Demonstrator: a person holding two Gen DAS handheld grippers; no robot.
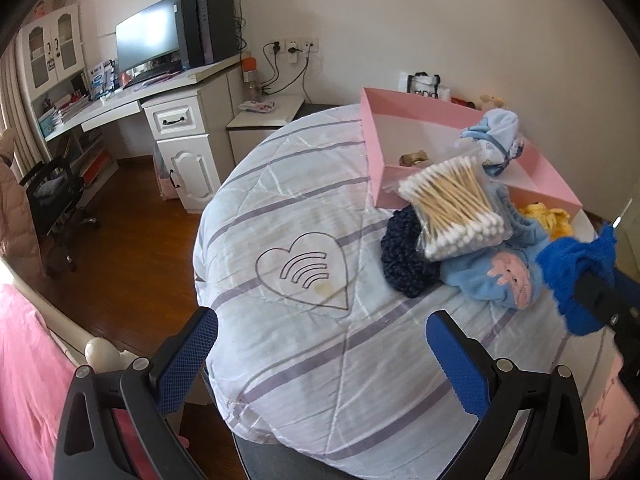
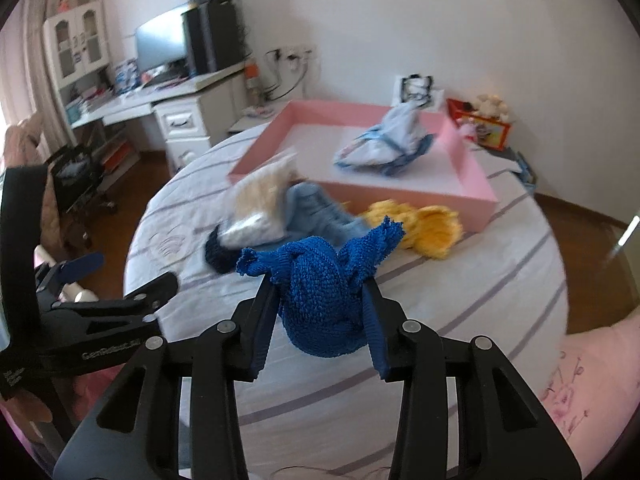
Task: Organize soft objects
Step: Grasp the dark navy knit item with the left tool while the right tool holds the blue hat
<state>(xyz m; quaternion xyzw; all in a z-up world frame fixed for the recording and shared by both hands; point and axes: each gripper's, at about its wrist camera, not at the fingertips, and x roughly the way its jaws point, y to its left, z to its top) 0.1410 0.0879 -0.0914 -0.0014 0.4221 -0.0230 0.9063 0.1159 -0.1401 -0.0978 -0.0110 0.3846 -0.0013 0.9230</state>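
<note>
The right gripper (image 2: 320,300) clamps its jaws on a blue knitted cloth (image 2: 320,304) (bunched, lifted clear). The left gripper (image 1: 320,336) has its jaws wide over the quilt (image 1: 288,320).

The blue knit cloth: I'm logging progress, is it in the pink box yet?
Out. The blue knit cloth is pinched in the right claw above the quilt, short of the pink box.

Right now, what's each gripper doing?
Left gripper: open, empty, over the quilt.
Right gripper: shut on the blue knit, held above the quilt.
</note>
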